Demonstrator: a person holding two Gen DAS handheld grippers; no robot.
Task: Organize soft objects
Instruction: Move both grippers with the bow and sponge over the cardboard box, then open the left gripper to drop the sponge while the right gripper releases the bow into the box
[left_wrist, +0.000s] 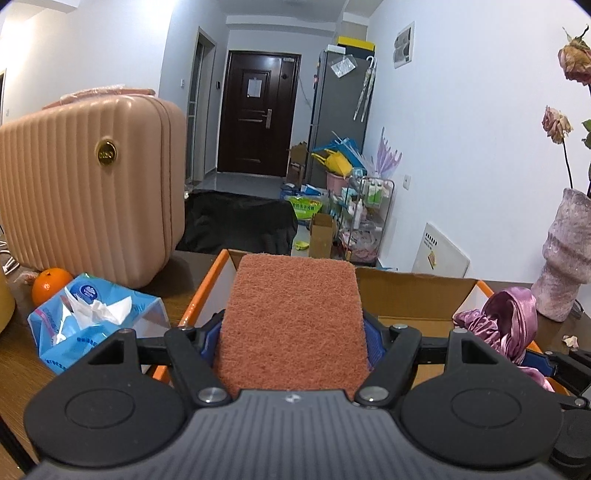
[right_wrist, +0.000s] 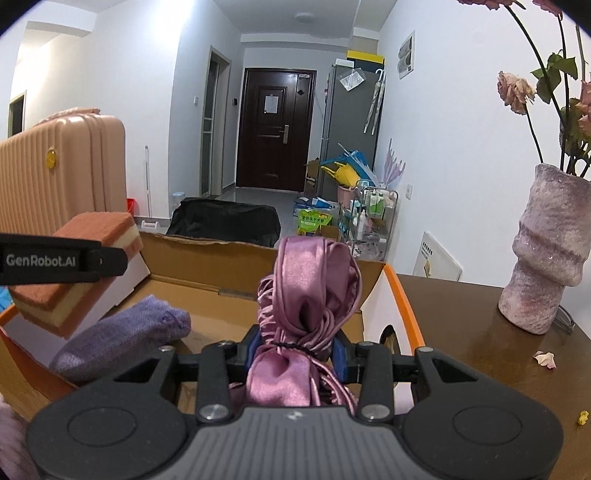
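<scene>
With the sponge (left_wrist: 291, 321) clamped in the left gripper (left_wrist: 291, 343) and the satin pouch (right_wrist: 306, 314) pinched in the right gripper (right_wrist: 295, 350) over the cardboard box (right_wrist: 207, 291), trailing cords could be snagged at release.

Each camera sits just behind its own gripper, close above the brown wooden surface (right_wrist: 461, 332), tilted slightly downward and facing along the room toward the dark brown entrance door (left_wrist: 256, 114). The left wrist view looks from the left side, the right wrist view from the right. Both share the open cardboard box with orange edges (left_wrist: 406, 295), the ribbed pink hard-shell suitcase (left_wrist: 88, 192), and the textured pink ceramic vase (right_wrist: 546, 251).
</scene>
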